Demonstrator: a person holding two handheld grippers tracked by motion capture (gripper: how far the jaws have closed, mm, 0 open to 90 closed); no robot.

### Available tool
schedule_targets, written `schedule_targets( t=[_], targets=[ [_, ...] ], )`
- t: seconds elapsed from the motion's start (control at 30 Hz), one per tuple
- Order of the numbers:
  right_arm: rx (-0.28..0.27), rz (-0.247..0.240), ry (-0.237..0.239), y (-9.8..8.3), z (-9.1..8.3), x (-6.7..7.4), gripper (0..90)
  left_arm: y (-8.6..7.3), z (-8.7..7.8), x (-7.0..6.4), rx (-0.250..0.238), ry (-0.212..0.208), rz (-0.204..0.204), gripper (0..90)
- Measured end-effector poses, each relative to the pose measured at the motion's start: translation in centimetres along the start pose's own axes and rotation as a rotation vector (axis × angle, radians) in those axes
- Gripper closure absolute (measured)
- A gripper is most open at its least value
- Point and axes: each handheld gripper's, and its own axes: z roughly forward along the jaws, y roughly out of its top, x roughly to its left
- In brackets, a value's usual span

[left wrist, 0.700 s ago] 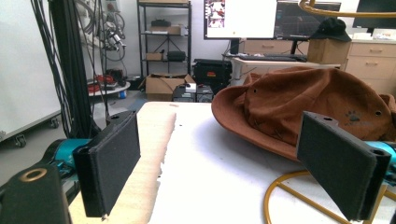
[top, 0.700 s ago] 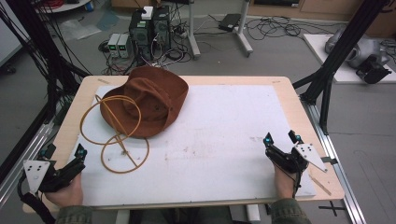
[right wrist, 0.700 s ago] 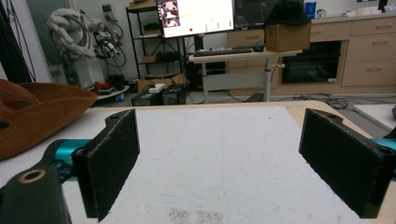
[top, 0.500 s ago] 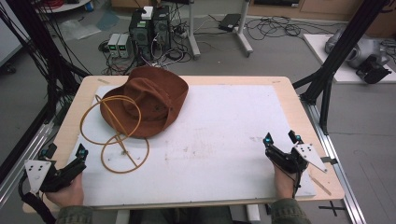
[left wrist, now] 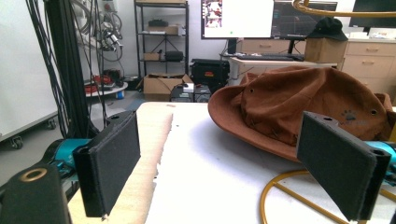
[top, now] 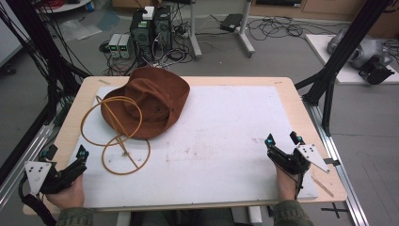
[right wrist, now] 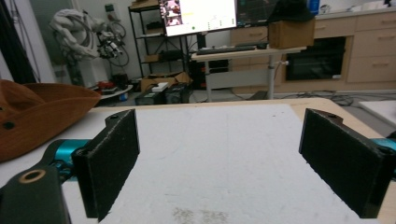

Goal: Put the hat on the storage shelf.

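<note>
A light wooden table (top: 294, 101) topped by a white mat (top: 226, 132) carries a brown felt brimmed hat (top: 153, 99) and 2 yellow wire hoops (top: 123, 143) at its far left in a cable-strewn lab. Both the left hand-held gripper (top: 63, 155) and the right hand-held gripper (top: 283, 139) rest at the near edge with jaws apart, empty. No writing is legible.

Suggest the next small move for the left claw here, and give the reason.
Probably ease the left claw forward toward the brown hat and the yellow wire stand. Its jaws stand open with nothing between them, at the table's near-left corner. The hat lies over the stand's far ring, closer to this claw than to the right claw, which is also open.
</note>
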Motion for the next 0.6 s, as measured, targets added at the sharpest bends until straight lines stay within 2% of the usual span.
schedule_targets(
  t=[0.27,0.37,0.53,0.6],
  targets=[
    [0.012,0.003,0.057,0.4,1.0,1.1,11.5,0.0,0.0,0.1,0.001,0.001,-0.007,14.1],
    [0.023,-0.021,0.082,0.7,1.3,1.5,11.5,0.0,0.0,0.1,-0.001,0.0,-0.005,14.1],
    [0.025,-0.035,0.097,0.9,1.9,1.9,11.5,-0.1,0.1,0.1,0.003,-0.005,-0.008,14.1],
    [0.038,-0.05,0.117,1.1,2.6,2.3,11.5,-0.1,0.0,0.1,0.001,-0.014,-0.014,14.1]
  ],
)
